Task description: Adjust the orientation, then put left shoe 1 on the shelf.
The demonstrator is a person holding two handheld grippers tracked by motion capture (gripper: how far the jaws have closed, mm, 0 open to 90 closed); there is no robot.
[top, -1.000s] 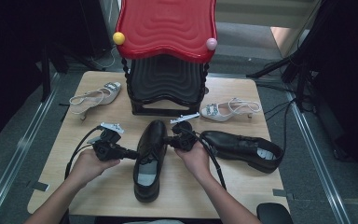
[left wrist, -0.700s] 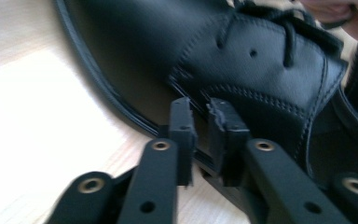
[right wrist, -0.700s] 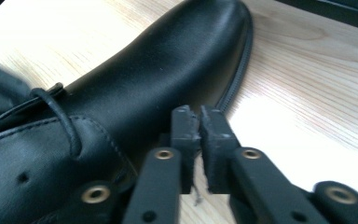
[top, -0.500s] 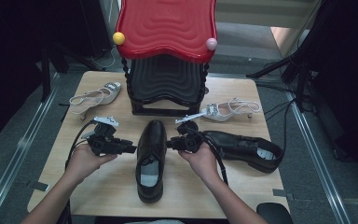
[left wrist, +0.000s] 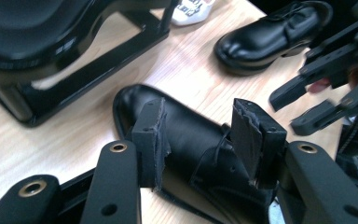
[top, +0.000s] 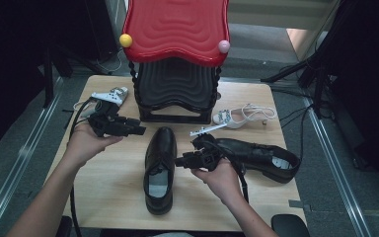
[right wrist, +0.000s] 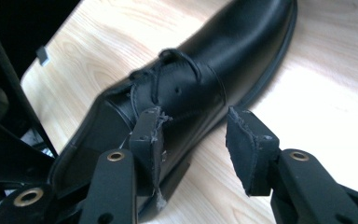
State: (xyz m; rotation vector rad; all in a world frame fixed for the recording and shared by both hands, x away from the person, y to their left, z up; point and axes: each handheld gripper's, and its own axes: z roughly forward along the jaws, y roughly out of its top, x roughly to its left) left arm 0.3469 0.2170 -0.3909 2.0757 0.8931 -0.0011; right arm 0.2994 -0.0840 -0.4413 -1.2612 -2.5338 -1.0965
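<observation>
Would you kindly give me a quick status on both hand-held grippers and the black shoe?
Left hand-held gripper and right hand-held gripper open, just released. Black shoe flat on table, untouched. Nothing blocking.

A pale wooden worktop (top: 113,187) carries a black rack with a red top (top: 176,94) at the back, a black shoe (top: 159,168) in the middle, another black shoe (top: 259,155) at the right, and a white sandal (top: 239,116) behind it
</observation>
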